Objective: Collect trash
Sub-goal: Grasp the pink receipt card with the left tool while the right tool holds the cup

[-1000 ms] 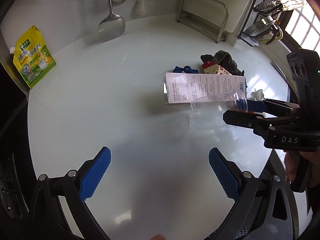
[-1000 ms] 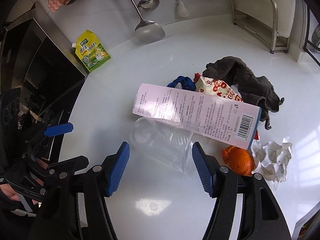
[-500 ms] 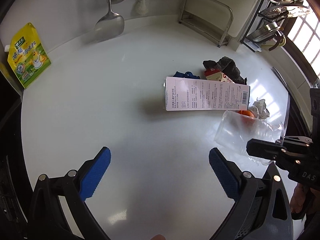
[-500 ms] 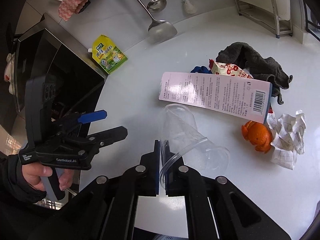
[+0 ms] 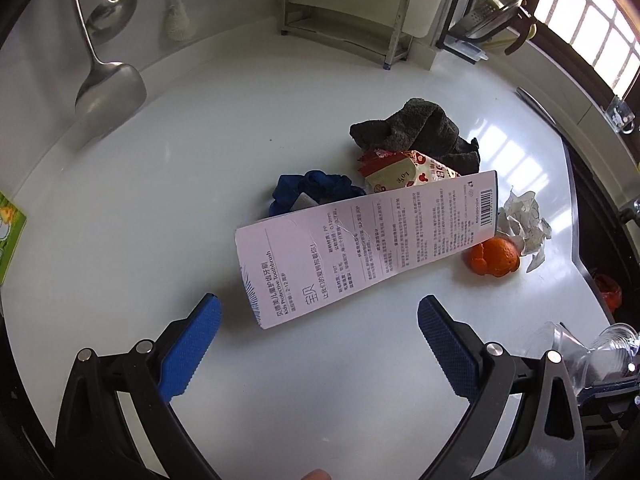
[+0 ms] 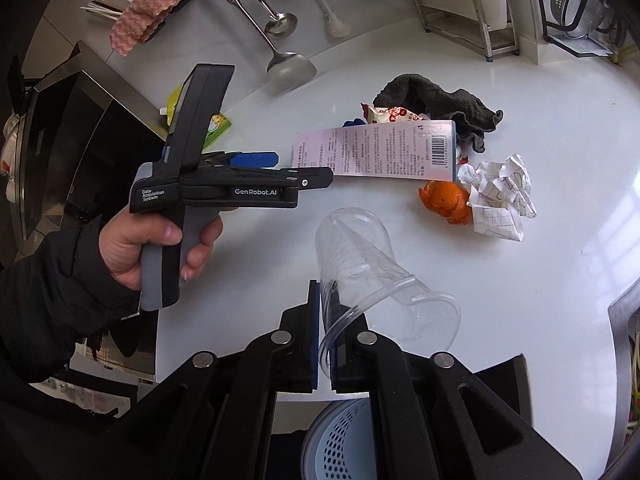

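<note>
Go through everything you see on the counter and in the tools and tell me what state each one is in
Left tool: open, empty, pointed at the box.
Right tool: shut on the cup's rim.
Plastic cup: held off the counter, tilted, empty.
Toothbrush box: lying flat, creased.
Orange peel: loose on the counter, beside the paper.
Paper: crumpled.
Snack wrapper: torn open.
Grey cloth: bunched up.
Basket: under the right tool, contents hidden.
</note>
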Motion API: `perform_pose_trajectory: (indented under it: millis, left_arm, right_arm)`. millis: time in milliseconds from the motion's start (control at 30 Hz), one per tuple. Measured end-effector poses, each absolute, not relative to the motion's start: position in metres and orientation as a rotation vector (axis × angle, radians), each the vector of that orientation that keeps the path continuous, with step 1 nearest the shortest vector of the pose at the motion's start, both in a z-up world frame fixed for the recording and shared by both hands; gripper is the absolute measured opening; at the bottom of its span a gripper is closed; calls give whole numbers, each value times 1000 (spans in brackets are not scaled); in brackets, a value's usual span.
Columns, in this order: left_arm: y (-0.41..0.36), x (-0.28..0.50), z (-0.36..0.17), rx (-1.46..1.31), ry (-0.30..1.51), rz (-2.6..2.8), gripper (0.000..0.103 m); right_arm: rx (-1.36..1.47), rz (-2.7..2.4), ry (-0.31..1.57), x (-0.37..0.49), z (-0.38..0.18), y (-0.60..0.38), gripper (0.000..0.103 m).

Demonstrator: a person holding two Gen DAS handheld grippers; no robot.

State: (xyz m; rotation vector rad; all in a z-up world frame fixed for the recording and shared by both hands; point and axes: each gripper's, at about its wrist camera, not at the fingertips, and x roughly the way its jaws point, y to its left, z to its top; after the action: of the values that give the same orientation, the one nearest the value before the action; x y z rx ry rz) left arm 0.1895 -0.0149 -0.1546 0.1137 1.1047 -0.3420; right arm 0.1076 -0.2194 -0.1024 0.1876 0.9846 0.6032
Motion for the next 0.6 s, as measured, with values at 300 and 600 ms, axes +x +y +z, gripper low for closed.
perform_pose_trajectory:
  millis: [300,600]
  left_arm:
    - [-24,217,-151,213,1058,-484,96]
    - [-50,213,-149,596,1024,-702,97]
  right_arm:
    - [186,568,988,100,-99,-218,4]
    - [212,515,970,102,-93,-226,4]
